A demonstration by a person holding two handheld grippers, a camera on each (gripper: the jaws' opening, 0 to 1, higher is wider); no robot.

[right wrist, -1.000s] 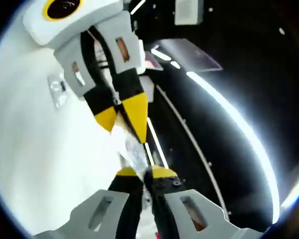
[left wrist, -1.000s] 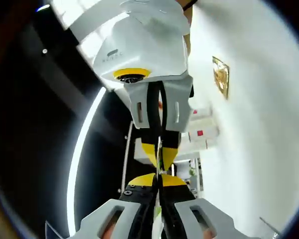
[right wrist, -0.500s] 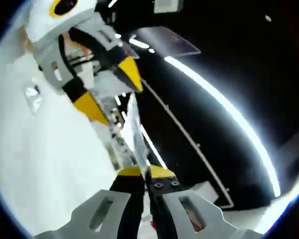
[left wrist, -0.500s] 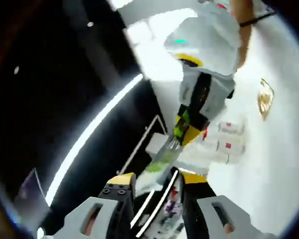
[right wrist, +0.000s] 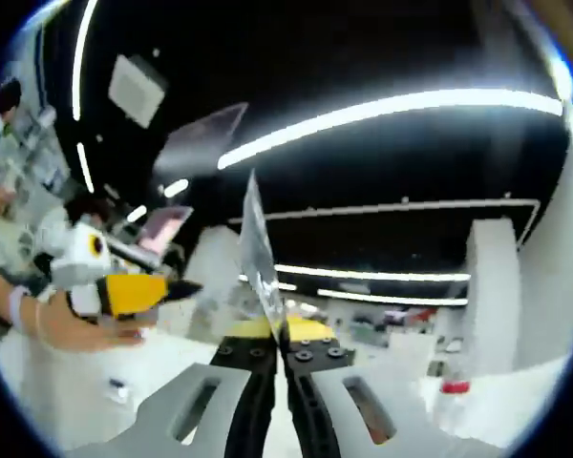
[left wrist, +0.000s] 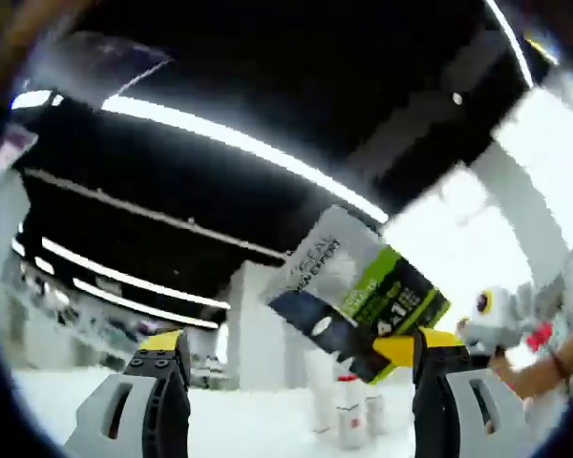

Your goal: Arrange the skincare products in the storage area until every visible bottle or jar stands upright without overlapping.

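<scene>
A flat white, green and dark blue sachet (left wrist: 363, 296) hangs in the air, tilted, in the left gripper view. My left gripper (left wrist: 301, 343) stands wide open around it, with its fingers (left wrist: 162, 367) well clear of the sachet. In the right gripper view the sachet (right wrist: 256, 258) shows edge-on, with my right gripper (right wrist: 277, 334) shut on its lower end. A hand holds the right gripper (left wrist: 484, 320) at the far right. The left gripper (right wrist: 124, 286) appears at the left, also in a hand. Small red-capped bottles (left wrist: 349, 410) stand upright on the white surface; one bottle (right wrist: 454, 401) shows at the lower right.
A white table surface (left wrist: 239, 425) spreads below the grippers. White pillars (right wrist: 492, 286) and long ceiling light strips (left wrist: 239, 143) sit behind under a dark ceiling. A person's hand (right wrist: 72, 329) is near the left edge.
My left gripper has opened and let go of the sachet, which stays in the right gripper. The two grippers have drawn apart, and both cameras have swung round toward the room.
</scene>
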